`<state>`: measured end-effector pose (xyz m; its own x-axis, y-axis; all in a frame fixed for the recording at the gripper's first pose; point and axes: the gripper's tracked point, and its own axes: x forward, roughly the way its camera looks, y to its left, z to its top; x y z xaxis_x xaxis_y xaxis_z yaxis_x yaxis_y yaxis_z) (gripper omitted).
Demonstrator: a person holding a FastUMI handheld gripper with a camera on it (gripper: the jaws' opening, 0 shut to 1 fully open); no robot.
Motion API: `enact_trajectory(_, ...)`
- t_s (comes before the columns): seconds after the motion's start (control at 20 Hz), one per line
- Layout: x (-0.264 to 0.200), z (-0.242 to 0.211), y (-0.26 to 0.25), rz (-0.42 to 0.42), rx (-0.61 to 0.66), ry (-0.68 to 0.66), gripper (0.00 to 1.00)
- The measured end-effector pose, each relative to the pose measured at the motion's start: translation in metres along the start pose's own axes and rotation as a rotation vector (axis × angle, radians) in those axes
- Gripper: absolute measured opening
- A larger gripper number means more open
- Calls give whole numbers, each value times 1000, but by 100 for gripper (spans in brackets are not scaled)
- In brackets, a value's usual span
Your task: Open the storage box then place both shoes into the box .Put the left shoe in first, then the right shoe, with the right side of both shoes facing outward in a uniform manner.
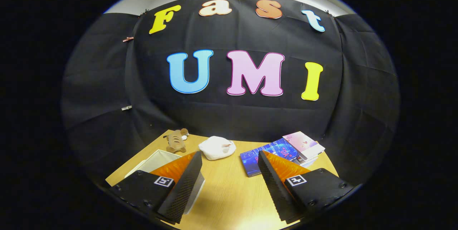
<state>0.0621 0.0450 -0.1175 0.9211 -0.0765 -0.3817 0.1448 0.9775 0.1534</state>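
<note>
1. Claw (229, 183): released, fingers spread wide, nothing between them. It is held above the near part of the surface (229, 194), looking toward the far wall.
2. Box (157, 158): white, at the near left, partly hidden behind the left finger. Its inside shows pale, so it looks open at the top; a lid cannot be made out.
3. Shoes: one white item (217, 147) lies beyond the fingers at the far middle of the surface. It may be a shoe or a pair; too small and washed out to tell which, or which way it faces.
4. Other items: soft toy (176, 140) at the far left, books (282, 153) at the far right.
5. Judgement: the scene fits either a box still to be filled or a stage between shoes.
6. Advice for any grasp: confirm left from right shoe, approach with fingers wide, grip across the body, and keep clear of the toy and the box wall.
</note>
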Motion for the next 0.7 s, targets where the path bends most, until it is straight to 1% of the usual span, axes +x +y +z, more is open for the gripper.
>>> enact_trajectory(0.15,-18,6,-26,-16,-12,-32,98)
enact_trajectory(0.4,-47,8,-54,-36,23,-68,98)
enact_trajectory(0.55,-59,13,-70,-53,-1,-105,98)
enact_trajectory(0.7,-70,16,-76,-73,-59,-129,98)
